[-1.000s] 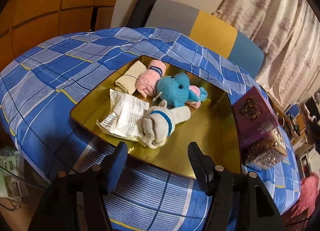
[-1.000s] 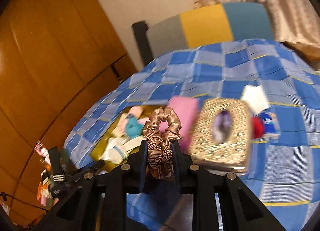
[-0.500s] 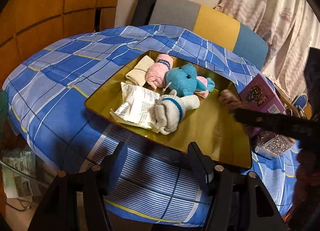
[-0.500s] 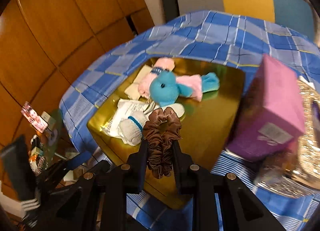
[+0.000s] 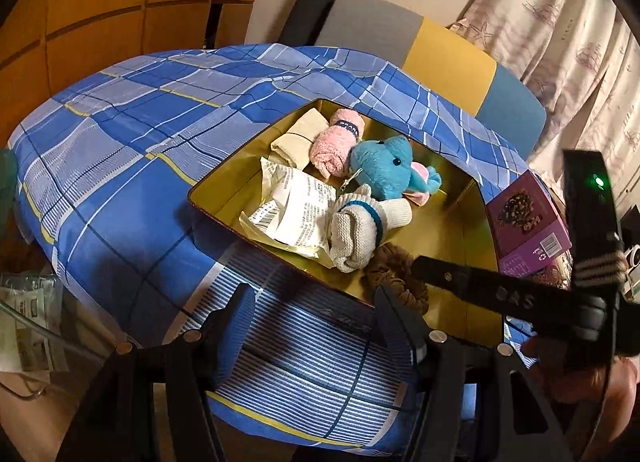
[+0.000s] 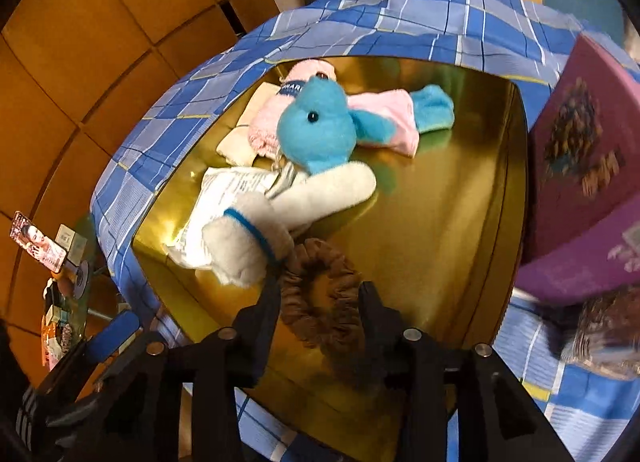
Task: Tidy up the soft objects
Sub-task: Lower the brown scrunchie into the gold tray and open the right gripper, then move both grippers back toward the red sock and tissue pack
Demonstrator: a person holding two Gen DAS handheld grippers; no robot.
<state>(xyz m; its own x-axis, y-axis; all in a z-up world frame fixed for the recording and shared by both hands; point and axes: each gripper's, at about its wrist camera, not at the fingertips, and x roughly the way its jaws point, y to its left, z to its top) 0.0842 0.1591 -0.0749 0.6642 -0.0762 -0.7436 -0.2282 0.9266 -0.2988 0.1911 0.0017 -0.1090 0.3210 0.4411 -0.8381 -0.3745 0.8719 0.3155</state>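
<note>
Dim, warm indoor light. Gold tray (image 6: 460,222) shows glare patches and soft reflections. Right-wrist view motion-blurred, worst at purple box (image 6: 584,166) beside tray. Fisheye bending, dark vignette at corners.

A blue plaid tablecloth (image 5: 132,166) covers the table. At its far side stands a chair (image 5: 448,58) with a grey, yellow and teal back. A purple box (image 5: 528,218) sits at the right, before a pale printed curtain (image 5: 560,38). Wooden panels (image 5: 100,2) fill the left.
</note>
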